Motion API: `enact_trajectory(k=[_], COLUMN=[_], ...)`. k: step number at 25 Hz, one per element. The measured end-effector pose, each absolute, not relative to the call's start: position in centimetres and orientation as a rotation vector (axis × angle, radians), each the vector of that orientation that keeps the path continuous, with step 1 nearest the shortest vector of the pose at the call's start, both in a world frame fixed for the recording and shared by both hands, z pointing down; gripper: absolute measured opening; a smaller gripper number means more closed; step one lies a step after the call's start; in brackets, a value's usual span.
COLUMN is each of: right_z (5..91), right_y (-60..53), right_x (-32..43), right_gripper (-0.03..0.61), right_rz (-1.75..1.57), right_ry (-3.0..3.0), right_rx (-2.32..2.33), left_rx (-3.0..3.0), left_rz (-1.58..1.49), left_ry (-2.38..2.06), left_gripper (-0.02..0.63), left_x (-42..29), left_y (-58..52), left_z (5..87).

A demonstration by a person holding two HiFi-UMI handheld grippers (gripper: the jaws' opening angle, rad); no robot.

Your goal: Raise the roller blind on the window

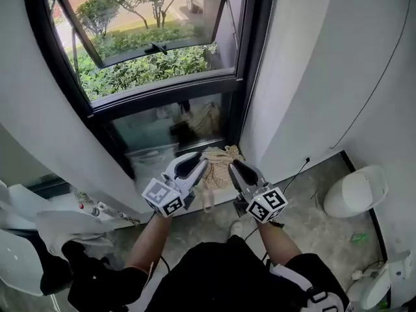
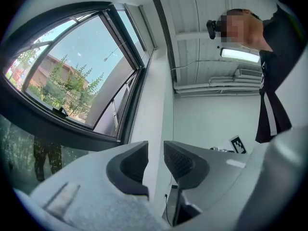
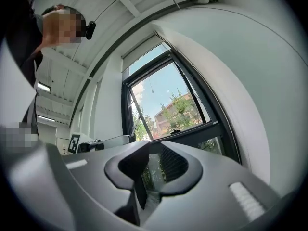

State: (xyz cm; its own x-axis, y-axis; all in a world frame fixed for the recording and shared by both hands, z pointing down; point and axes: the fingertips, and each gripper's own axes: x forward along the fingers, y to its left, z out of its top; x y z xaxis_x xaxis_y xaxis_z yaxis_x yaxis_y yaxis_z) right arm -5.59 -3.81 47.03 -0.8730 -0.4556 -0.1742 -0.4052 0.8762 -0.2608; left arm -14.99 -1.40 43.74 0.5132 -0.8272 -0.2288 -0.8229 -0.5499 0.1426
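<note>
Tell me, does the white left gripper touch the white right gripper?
Apart. The head view shows a beige tangled bundle through the gap between the left gripper and the right gripper.

Dark, matt window frame [image 1: 162, 93] at twelve o'clock, metal by the look. Glossy glass [image 1: 149, 44] inside it, full of reflections. Smooth, matt white walls [image 1: 312, 77] at two o'clock. Rough, speckled grey concrete floor [image 1: 312, 229] at four o'clock. Matt grey plastic on the left gripper [image 1: 198, 162] and right gripper [image 1: 237, 168], with black ribbed pads [image 2: 179, 160]. Coarse, stringy beige fibre bundle [image 1: 218, 158] at centre. Smooth, faintly shiny white tub [image 1: 354, 190] at three o'clock, plastic by the look.
</note>
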Motion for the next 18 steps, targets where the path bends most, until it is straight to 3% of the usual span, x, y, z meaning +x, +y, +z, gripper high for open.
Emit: enact_trajectory(k=[5,7,9,18], right_z=[45.9,45.5,44.9,44.0], right_y=[-0.3,0.0,0.3,1.2], right_x=[-3.8,-2.6,-1.4,3.7], right_gripper=[0.059,0.047,0.035,0.005], right_rz=[-0.246,-0.226,-0.224,-0.205], right_ry=[2.813,2.809,2.787,2.766], right_rx=[-0.757,-0.803,-0.837,-0.817], left_rx=[2.712,2.73,2.748,2.726], left_rz=[-0.446,-0.447,-0.433,-0.442], left_ry=[-1.455,-1.441,-1.431,-1.492], left_gripper=[0.097,0.02,-0.002,0.0], left_x=[-15.6,-15.0,-14.2,-10.5], left_y=[1.2,2.2,3.1,3.7], left_z=[44.2,43.9,43.8,43.2])
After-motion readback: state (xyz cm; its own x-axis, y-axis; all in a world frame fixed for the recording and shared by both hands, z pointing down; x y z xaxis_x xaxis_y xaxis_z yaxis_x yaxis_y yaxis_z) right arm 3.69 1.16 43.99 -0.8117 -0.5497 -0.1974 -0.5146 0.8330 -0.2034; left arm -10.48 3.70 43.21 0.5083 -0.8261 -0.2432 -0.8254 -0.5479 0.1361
